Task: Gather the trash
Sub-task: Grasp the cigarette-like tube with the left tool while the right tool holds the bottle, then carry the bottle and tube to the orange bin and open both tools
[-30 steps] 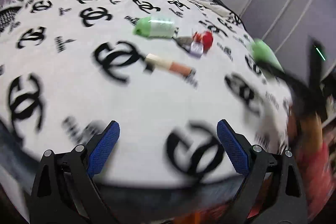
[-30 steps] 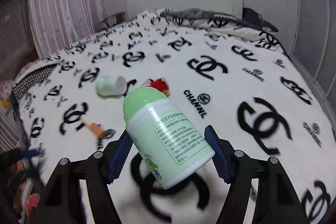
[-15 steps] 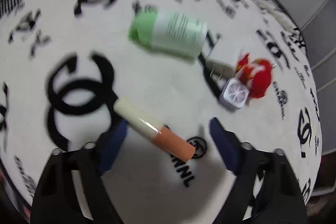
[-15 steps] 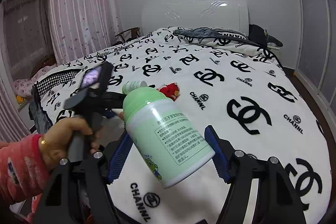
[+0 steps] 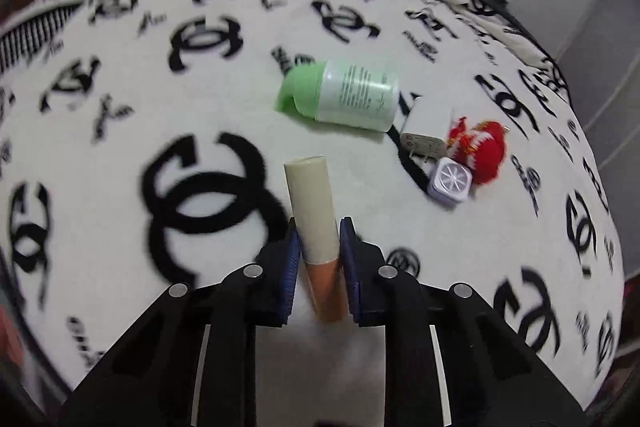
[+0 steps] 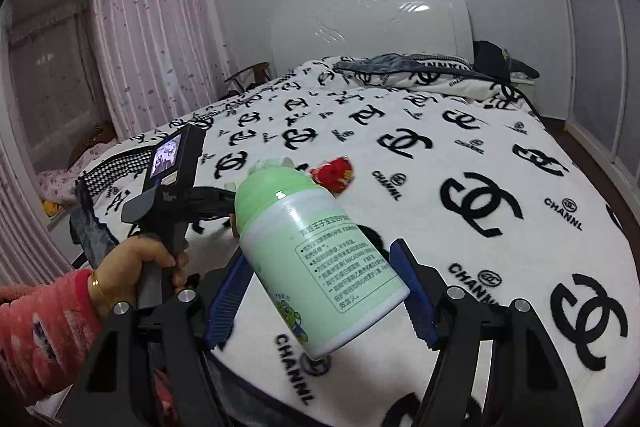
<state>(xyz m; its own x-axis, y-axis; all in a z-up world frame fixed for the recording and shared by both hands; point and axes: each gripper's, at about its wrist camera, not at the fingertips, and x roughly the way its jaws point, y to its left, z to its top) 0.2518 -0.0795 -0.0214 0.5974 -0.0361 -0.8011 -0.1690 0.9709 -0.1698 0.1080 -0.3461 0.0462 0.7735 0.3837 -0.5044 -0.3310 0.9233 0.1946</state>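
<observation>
Trash here is the loose clutter on the logo-print bedspread [image 5: 120,131], and one more piece of it is now caught: the cream-and-orange tube [image 5: 316,227], which half a second ago lay free between wide jaws, sits pinched near its middle by the left gripper [image 5: 319,247], whose jaws have just been closing to a narrow gap on it. The right gripper [image 6: 320,287] holds a green-capped bottle [image 6: 316,259] clear of the bed, as it did a second ago. So both hands look loaded, and the next step is probably to carry them off to a bin, none in view. Left lying are a second green bottle [image 5: 344,97], a white charger [image 5: 424,131], a small lilac square case [image 5: 450,183] and a red knitted toy [image 5: 484,151], clustered close together
</observation>
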